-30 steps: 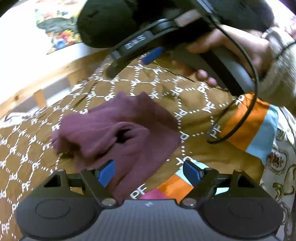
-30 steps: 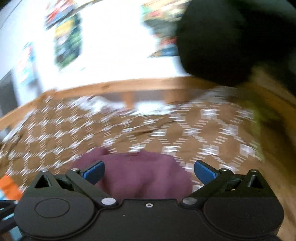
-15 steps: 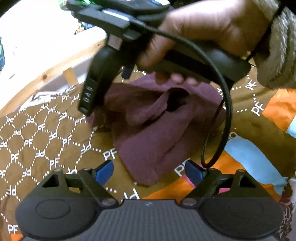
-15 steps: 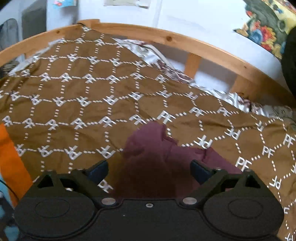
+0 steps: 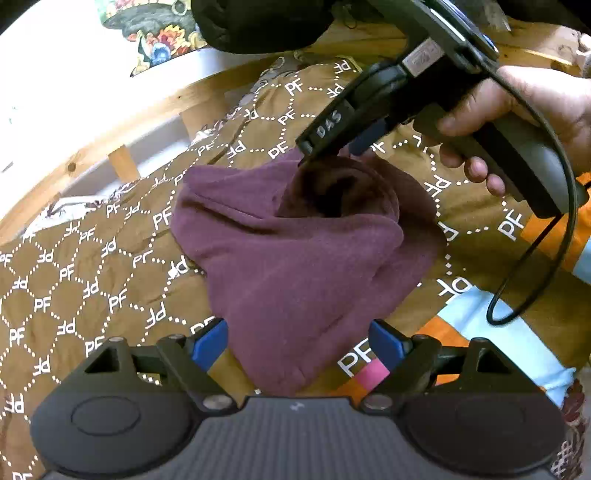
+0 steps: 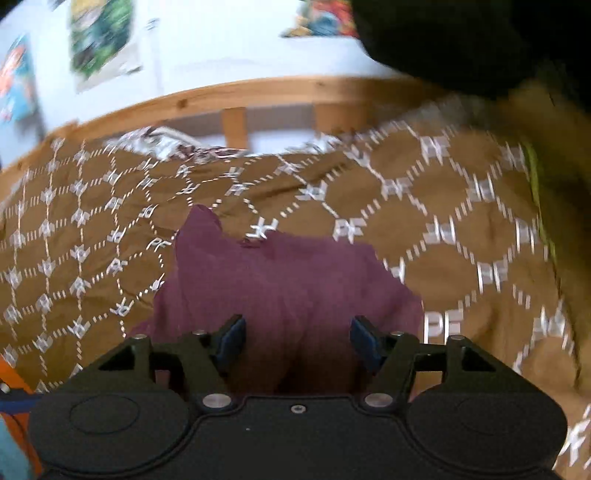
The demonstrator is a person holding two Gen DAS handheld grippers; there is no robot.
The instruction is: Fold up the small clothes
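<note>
A small maroon garment [image 5: 295, 258] lies rumpled on the brown patterned bedspread [image 5: 74, 288]. It also shows in the right wrist view [image 6: 288, 288]. My left gripper [image 5: 297, 345] is open, its blue pads either side of the garment's near corner. My right gripper [image 6: 297, 341] is open with its jaws spread over the garment. In the left wrist view the right gripper [image 5: 332, 147] reaches down to the garment's far, bunched-up edge, and its fingertips are mostly hidden there.
A wooden bed rail [image 5: 122, 122] runs along the far side, with a white wall [image 6: 221, 55] behind. A dark bulky object [image 5: 258, 22] sits at the far edge. Orange and light blue bedding patches [image 5: 480, 332] lie to the right. A black cable [image 5: 535, 258] hangs from the right gripper.
The right gripper has swung from over the garment's left side to its far right edge. The garment has shifted and bunched differently. The left gripper has come closer to its near corner.
</note>
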